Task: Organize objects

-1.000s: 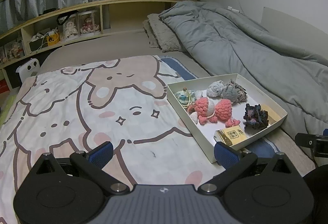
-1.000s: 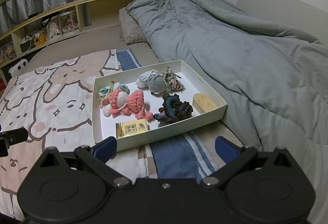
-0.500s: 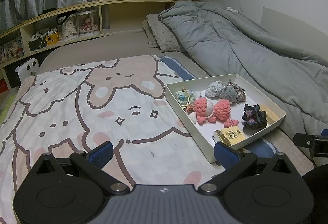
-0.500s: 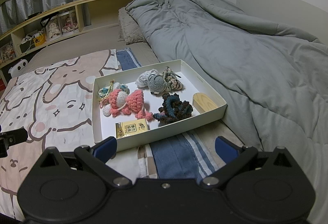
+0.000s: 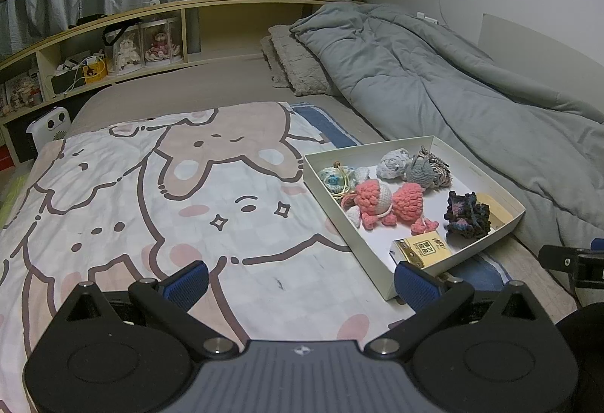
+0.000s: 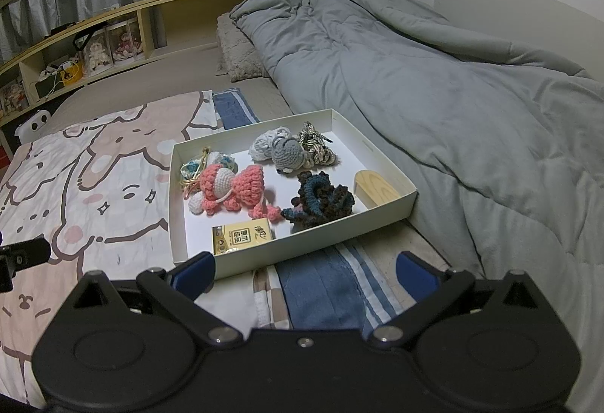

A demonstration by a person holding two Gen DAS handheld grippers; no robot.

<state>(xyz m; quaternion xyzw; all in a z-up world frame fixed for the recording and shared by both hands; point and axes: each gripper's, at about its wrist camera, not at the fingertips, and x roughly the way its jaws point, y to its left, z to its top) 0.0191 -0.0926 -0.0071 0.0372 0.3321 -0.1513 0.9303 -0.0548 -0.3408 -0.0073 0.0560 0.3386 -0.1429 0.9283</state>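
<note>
Box [image 6: 385, 214] nearer, grey duvet [image 6: 453, 80] alongside

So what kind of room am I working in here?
A bedroom, most likely: the white tray of crochet toys sits on a bed with a rumpled grey duvet, a pillow, and a headboard shelf under curtains.

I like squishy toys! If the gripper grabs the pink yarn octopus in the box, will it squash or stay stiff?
The pink yarn octopus looks crocheted and puffy, so it would probably squash. Its little legs likely dangle. It seems light, and unlikely to slip.
</note>
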